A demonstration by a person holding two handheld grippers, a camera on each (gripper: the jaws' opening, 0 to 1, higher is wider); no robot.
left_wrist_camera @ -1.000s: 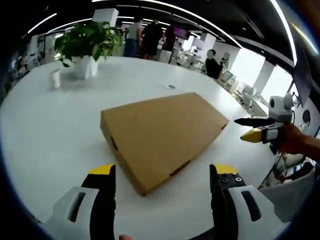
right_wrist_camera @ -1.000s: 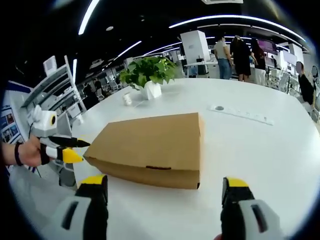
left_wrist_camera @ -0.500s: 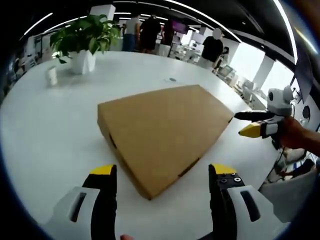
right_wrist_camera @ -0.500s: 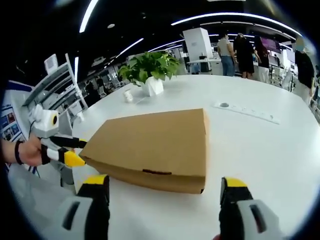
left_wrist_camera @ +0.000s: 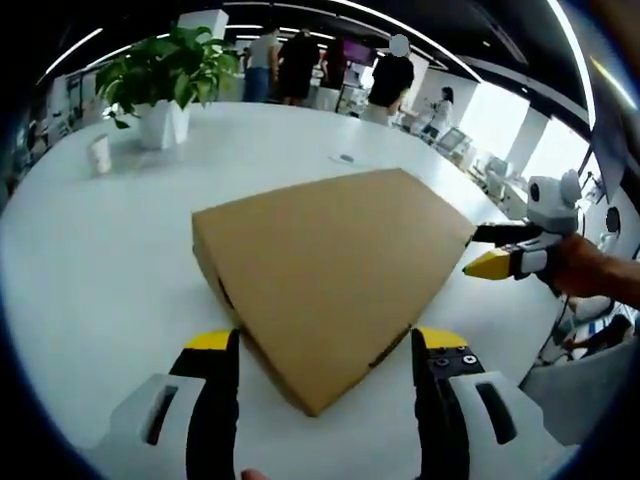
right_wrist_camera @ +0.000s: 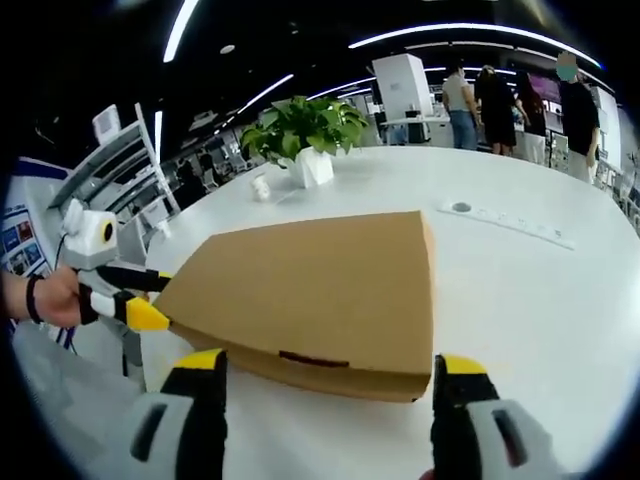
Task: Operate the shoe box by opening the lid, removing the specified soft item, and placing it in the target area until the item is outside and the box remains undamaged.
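Left gripper view is showing the closed box (left_wrist_camera: 325, 265) lying flat on the table (left_wrist_camera: 90, 260), its near corner between the wide-apart jaws of the left gripper (left_wrist_camera: 325, 350); the right gripper (left_wrist_camera: 492, 250), jaws parted, is sitting at its far corner; bare tabletop is lying all round; the box is looming nearer than a second ago.

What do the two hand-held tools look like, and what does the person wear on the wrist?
Each tool has two black jaws with yellow tips on light grey bodies: the left tool, the right tool. From the side, the right tool shows one black jaw, one yellow-tipped jaw, and a white body. A dark band circles the person's wrist.
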